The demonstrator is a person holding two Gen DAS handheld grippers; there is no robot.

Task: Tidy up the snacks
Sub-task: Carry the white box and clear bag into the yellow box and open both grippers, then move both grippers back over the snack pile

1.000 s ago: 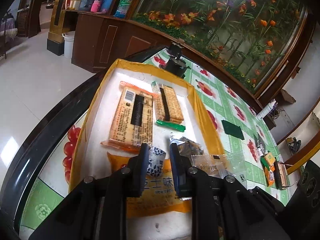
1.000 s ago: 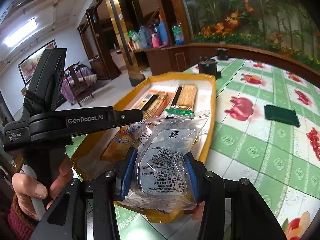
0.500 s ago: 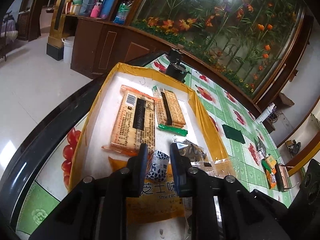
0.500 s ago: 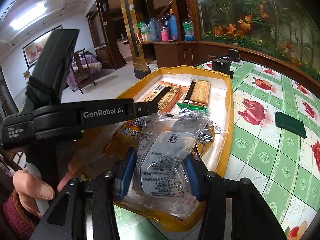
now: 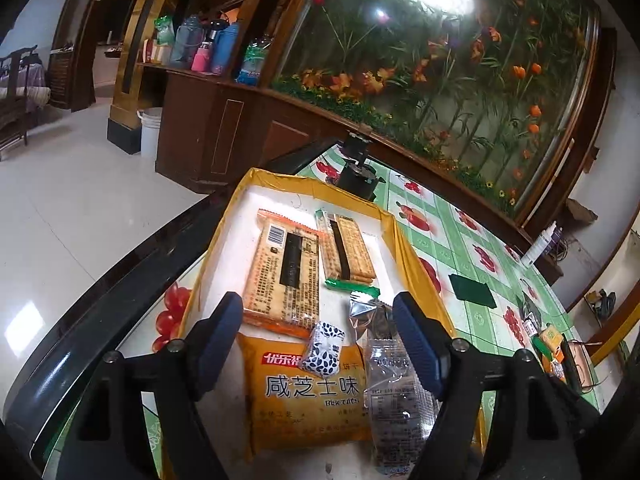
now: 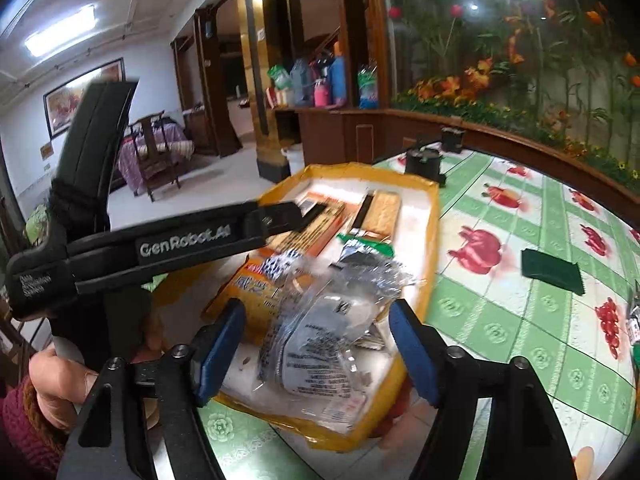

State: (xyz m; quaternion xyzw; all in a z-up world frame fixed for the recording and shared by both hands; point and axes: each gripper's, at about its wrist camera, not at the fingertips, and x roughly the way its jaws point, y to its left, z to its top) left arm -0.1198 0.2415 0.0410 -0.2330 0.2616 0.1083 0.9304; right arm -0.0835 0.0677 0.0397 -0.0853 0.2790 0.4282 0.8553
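Left gripper (image 5: 318, 328): fingers spread wide, holding nothing, above the tray (image 5: 412, 264) at the counter (image 5: 472, 236) edge. Small blue-patterned packet (image 5: 323, 347): lying free on the yellow biscuit bag (image 5: 304, 396), between the fingers, touching neither. Right gripper (image 6: 316, 340): fingers wide apart, empty. Clear wrapped snack (image 6: 320, 344): resting in the tray's near right corner, beside the bag.

Green-checked table (image 5: 472, 252) with fruit prints, running up the right of frame.
Yellow-rimmed tray (image 5: 404, 240) at centre, black cylinder (image 5: 356, 176) just beyond its far edge, dark green pad (image 5: 472, 288) at right, small packets (image 5: 548, 340) near the lower right edge.
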